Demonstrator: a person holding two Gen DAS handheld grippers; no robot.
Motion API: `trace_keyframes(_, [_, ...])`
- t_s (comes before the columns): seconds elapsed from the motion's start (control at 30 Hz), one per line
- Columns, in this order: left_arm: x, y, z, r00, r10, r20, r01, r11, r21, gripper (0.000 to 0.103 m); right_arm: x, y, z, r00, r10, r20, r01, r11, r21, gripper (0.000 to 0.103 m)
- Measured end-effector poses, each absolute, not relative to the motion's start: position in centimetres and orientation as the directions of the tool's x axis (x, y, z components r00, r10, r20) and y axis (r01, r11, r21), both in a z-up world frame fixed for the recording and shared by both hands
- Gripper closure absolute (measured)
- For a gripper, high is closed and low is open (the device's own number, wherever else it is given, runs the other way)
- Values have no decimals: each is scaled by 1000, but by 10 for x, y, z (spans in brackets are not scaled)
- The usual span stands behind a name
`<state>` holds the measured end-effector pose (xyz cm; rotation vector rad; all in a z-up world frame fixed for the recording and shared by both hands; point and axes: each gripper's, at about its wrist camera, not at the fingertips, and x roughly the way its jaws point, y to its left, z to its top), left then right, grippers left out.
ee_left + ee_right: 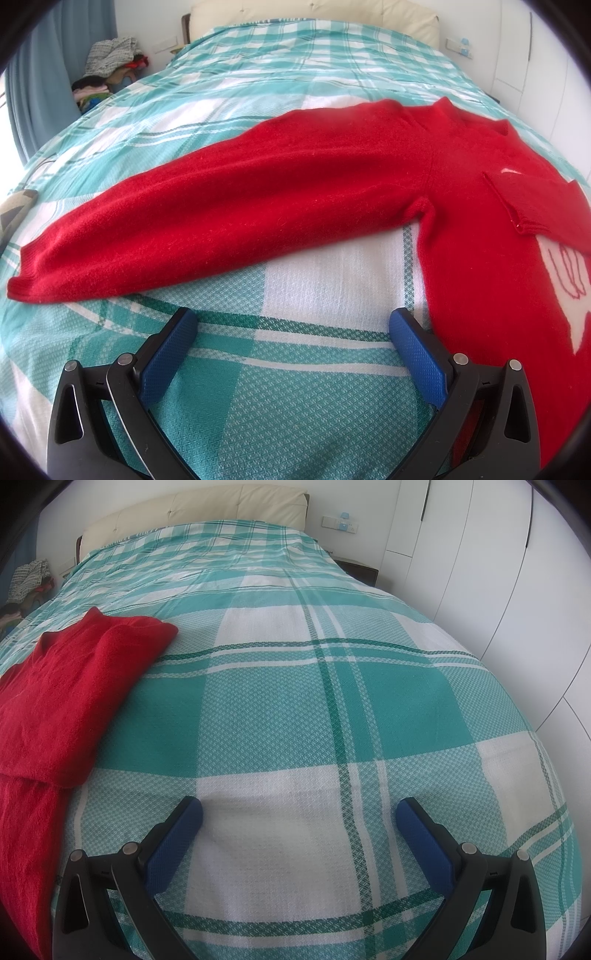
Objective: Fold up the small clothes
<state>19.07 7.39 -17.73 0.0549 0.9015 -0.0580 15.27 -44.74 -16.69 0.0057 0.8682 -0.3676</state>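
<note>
A small red sweater (480, 206) with a white star design lies flat on the bed. One long sleeve (207, 210) stretches out to the left; the other sleeve's cuff (532, 206) is folded over the chest. My left gripper (293, 325) hovers open over the sheet just in front of the outstretched sleeve, its right finger close to the sweater's side. In the right wrist view the same sweater (74, 686) shows its folded edge at the left. My right gripper (299, 812) stands open above bare sheet, to the right of the sweater, holding nothing.
A teal and white plaid sheet (332, 709) covers the bed, with a cream headboard (221, 509) behind it. A heap of clothes (107, 70) sits beside the bed at the far left by a blue curtain. White wardrobe doors (498, 572) line the right.
</note>
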Motion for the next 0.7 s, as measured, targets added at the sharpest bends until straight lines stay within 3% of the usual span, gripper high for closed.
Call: trace_keyframes(0.7, [181, 78, -160, 597, -78, -798, 103, 994, -21, 1, 153, -447, -167, 588, -313, -746, 318, 937, -143, 0])
